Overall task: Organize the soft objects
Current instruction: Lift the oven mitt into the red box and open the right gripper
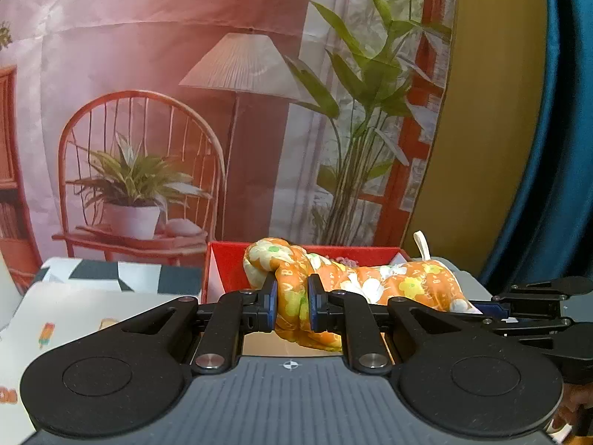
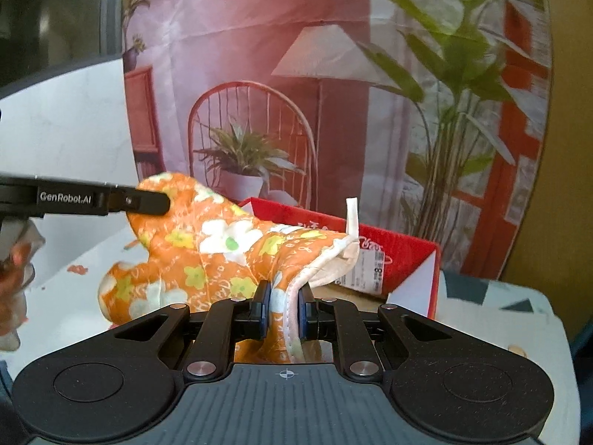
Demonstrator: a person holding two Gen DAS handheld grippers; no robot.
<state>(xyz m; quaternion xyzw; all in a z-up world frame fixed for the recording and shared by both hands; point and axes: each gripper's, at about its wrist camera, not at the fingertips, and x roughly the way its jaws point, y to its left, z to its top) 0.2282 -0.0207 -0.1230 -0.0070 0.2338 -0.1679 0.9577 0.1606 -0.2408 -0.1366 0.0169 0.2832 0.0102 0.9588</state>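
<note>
An orange oven mitt (image 1: 407,282) with white and yellow flowers hangs in the air between both grippers, in front of a red box (image 1: 229,267). My left gripper (image 1: 292,296) is shut on the mitt's bunched finger end. In the right wrist view the mitt (image 2: 207,256) spreads flat, its white hanging loop (image 2: 352,218) sticking up. My right gripper (image 2: 283,306) is shut on the mitt's white-trimmed cuff. The left gripper's finger (image 2: 148,202) reaches in from the left and pinches the mitt's top. The right gripper (image 1: 493,309) shows at the right edge of the left wrist view.
The red box (image 2: 404,256) is open-topped, with white inner flaps and a label on its side. It stands on a table with a white patterned cloth (image 1: 74,319) and a black-and-white mat (image 1: 122,276). A printed room backdrop (image 1: 207,111) hangs behind. A hand (image 2: 15,274) shows at left.
</note>
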